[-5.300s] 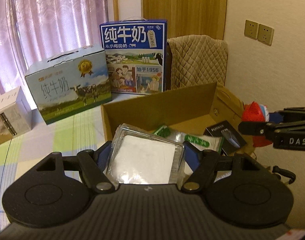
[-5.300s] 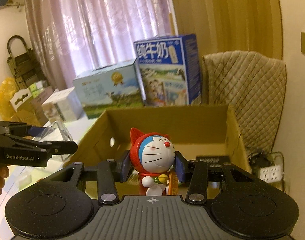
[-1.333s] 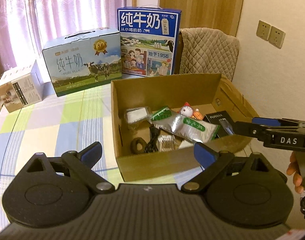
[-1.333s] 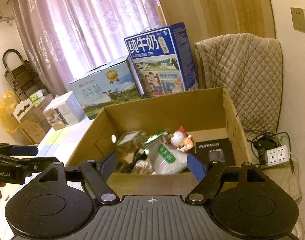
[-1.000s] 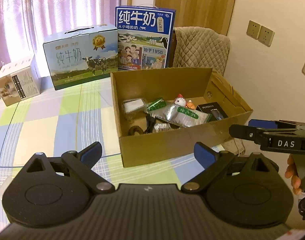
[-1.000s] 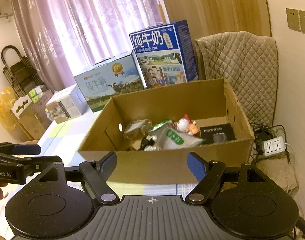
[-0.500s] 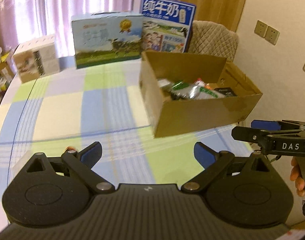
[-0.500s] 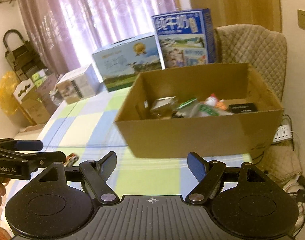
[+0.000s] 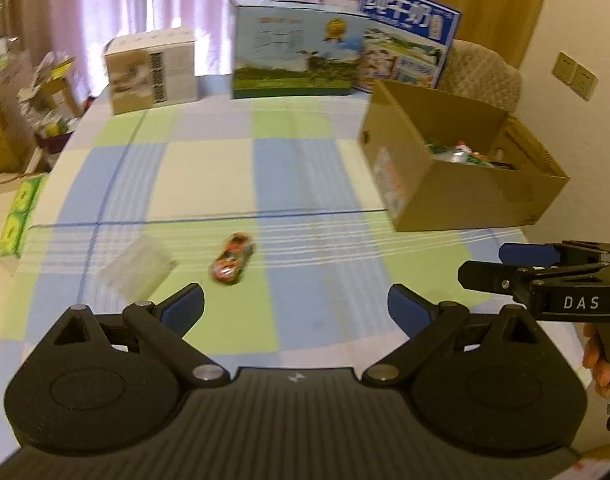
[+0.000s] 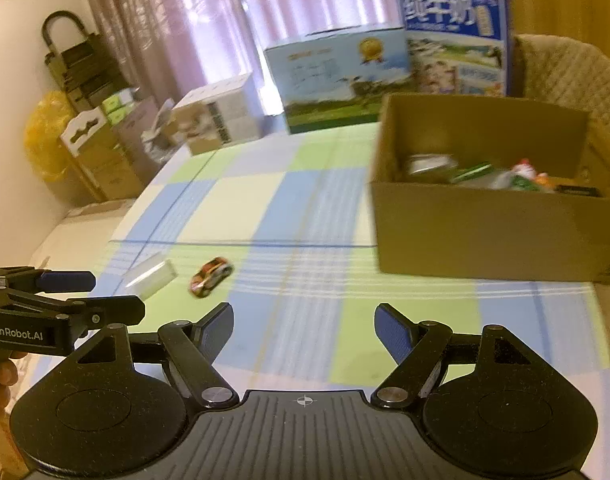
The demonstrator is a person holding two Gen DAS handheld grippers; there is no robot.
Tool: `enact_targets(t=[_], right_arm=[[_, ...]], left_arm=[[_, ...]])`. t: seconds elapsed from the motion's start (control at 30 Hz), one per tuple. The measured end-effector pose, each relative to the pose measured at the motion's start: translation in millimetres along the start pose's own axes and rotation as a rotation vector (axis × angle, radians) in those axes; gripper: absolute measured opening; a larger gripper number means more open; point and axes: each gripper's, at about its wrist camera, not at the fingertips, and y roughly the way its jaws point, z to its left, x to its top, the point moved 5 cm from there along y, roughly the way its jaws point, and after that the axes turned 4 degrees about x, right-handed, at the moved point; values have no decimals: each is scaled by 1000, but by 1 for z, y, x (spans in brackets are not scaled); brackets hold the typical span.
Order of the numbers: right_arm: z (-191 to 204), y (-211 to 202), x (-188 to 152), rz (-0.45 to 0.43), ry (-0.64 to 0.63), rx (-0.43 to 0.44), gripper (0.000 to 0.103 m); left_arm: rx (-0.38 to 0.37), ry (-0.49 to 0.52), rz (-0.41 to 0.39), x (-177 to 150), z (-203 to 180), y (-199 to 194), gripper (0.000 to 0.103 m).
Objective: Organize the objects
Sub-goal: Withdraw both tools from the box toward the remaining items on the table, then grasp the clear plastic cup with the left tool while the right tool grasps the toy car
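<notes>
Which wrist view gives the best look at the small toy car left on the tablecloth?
The left wrist view: the toy car lies near the frame centre, ahead of the open left gripper, unobstructed. The right wrist view shows the same car further left and blurrier, beside a clear plastic box.

The left tongs (image 9: 296, 306) stood wide apart and empty above the checked tabletop (image 9: 305, 168). Just ahead of their left finger lay a small red toy car (image 9: 231, 258), with a clear plastic box (image 9: 139, 268) beside it further left. Ahead to the right sat the open cardboard box (image 9: 457, 184); the right tongs (image 9: 517, 264) reached in from the right.
</notes>
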Motion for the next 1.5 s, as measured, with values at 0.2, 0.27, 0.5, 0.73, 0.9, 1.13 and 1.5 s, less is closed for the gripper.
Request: enact_targets(t=[0.2,0.27,0.5,0.73,0.9,1.13,1.5], right_arm=[[28,31,-6,40,-22,38,75],[37,40,-8,53,-34,53,75],[65,79,-14,98,-129,114,75],[77,125,-15,117,-236,148,75],[77,159,-8,131,-301,159,75],[71,202,-7,147,-424,195,75],[68,242,4,163,-486,230,75]], left_arm=[[56,-33,15,-13,39,-2,97],[72,-45,21,-15,51,-1,97],[118,-70,35,-22,80,9,97],[149,-87,57,-24,103,29,96],[168,-97,81,-25,119,45,96],[185,-91,100,-21,134,73,95],[156,-65,130,-9,140,108,95]])
